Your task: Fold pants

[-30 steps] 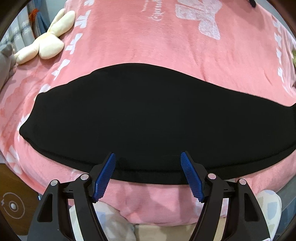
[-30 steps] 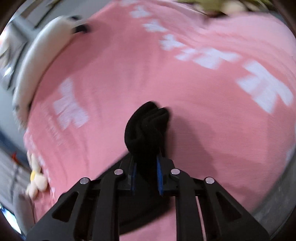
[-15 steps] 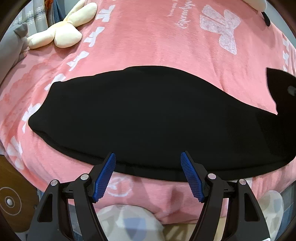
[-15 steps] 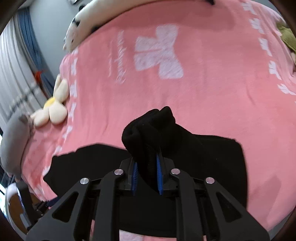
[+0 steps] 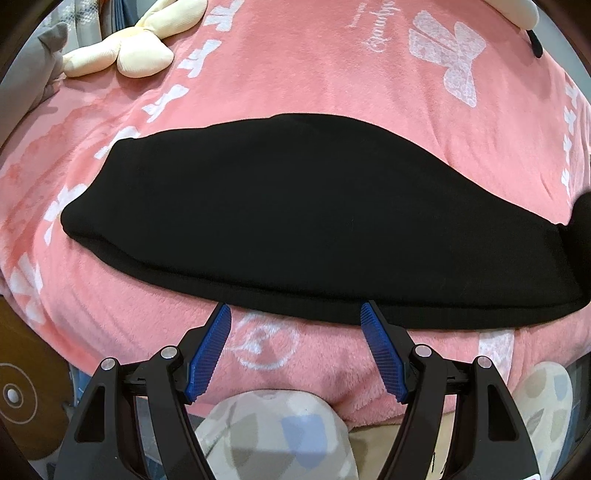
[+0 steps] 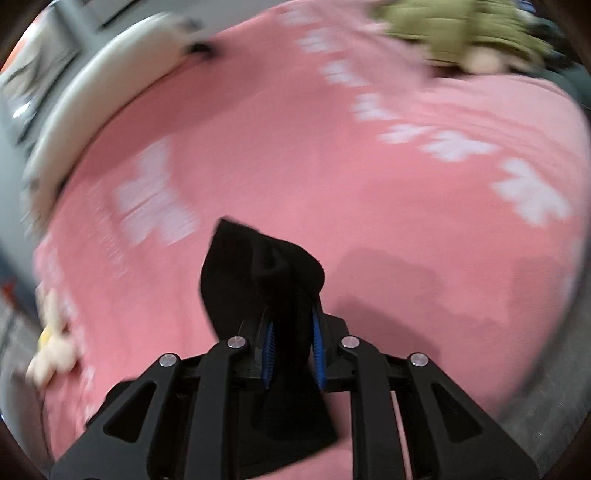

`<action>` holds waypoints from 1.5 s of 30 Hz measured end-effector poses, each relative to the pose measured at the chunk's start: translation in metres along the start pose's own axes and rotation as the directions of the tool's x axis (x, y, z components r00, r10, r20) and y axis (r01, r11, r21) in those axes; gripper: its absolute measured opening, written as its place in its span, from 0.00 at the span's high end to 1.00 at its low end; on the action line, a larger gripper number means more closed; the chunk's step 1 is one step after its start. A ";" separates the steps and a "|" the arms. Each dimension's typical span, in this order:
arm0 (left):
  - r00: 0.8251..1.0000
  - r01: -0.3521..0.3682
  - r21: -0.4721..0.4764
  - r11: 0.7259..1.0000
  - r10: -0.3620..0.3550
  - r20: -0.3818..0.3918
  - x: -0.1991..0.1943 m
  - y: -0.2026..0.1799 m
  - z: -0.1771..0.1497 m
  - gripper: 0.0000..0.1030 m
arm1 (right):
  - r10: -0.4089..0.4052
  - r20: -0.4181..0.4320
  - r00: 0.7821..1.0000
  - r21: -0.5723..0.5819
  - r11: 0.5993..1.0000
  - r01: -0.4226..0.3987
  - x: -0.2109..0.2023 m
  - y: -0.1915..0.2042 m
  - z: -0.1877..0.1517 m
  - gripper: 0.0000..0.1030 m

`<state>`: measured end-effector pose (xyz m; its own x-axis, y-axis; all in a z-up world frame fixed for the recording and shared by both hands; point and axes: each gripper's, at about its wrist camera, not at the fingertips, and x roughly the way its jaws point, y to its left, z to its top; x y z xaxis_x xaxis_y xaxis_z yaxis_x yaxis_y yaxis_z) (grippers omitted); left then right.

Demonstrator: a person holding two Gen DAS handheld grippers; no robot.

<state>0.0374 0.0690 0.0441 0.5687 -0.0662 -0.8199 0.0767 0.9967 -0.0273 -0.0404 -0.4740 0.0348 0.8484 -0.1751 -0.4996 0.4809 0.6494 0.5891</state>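
Note:
Black pants (image 5: 295, 221) lie flat across a pink blanket (image 5: 314, 74) on a bed. My left gripper (image 5: 295, 314) stands open just in front of their near edge, blue pads (image 5: 210, 354) apart, nothing between them. In the right wrist view my right gripper (image 6: 291, 332) is shut on a bunched end of the black pants (image 6: 258, 273), lifted above the blanket (image 6: 332, 166). This view is blurred. At the right edge of the left wrist view the pants rise in a dark fold (image 5: 581, 221).
A cream plush toy (image 5: 129, 51) lies at the blanket's far left. A white plush (image 6: 110, 74) and a green plush (image 6: 461, 29) sit along the far side. A patterned slipper (image 5: 273, 435) shows below the bed edge.
The left gripper slid along the pants' near edge and now sits just off the fabric. The right gripper swung round with the held end, its view sweeping across the bed.

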 end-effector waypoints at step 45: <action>0.998 -0.030 0.110 0.994 0.036 -0.055 0.009 -0.076 0.000 0.31 | 0.182 -0.016 0.983 0.273 0.947 -0.171 0.048 -0.179 0.027 0.87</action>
<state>0.0370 -0.0075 0.0392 0.5249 -0.0276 -0.8507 0.1490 0.9870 0.0599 -0.0801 -0.6189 -0.0775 0.9182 -0.0420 -0.3938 0.3705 0.4427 0.8166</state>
